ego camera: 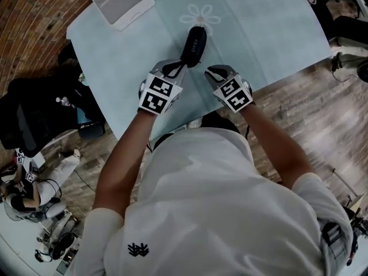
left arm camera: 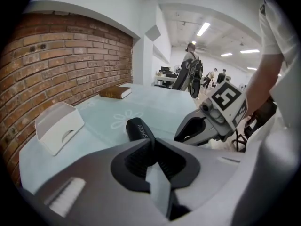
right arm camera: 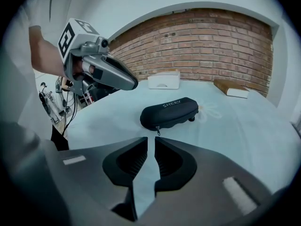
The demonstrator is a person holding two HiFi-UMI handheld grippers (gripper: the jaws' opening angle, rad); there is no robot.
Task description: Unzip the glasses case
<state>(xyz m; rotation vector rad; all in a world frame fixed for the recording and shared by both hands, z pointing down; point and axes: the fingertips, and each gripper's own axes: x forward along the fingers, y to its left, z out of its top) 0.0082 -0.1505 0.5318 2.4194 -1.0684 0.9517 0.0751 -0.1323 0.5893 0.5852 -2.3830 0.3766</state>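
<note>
Step in hand, most likely: getting hold of the small metal zip pull (right arm camera: 157, 130) on the black oval fabric glasses case (right arm camera: 170, 111), not yet unzipped.

Case lying closed on the pale blue cloth-covered counter (ego camera: 270, 33), far end at a printed white flower (ego camera: 214, 20), pull hanging from the seam on the side facing the right gripper (right arm camera: 151, 142).

Right jaws a narrow slit apart, nothing between them, lined up with the pull and just short of it.

Left gripper (ego camera: 174, 68) with jaws closed tip to tip, empty, close by the case's near end. Judging from the right gripper view, raised off the case and not touching it.

To do it well:
- Open the right jaws a little wider, ease forward to bracket the whole tab, then pinch firmly. Catching only the tab's tip probably means a slip.
- Before pulling, pin the case down with the left gripper. Likely to slide otherwise, being light and on smooth cloth.
- Draw the pull along the seam, following its curve round the end, never straight away from the case.
- Keep the motion low, slow and even.
</note>
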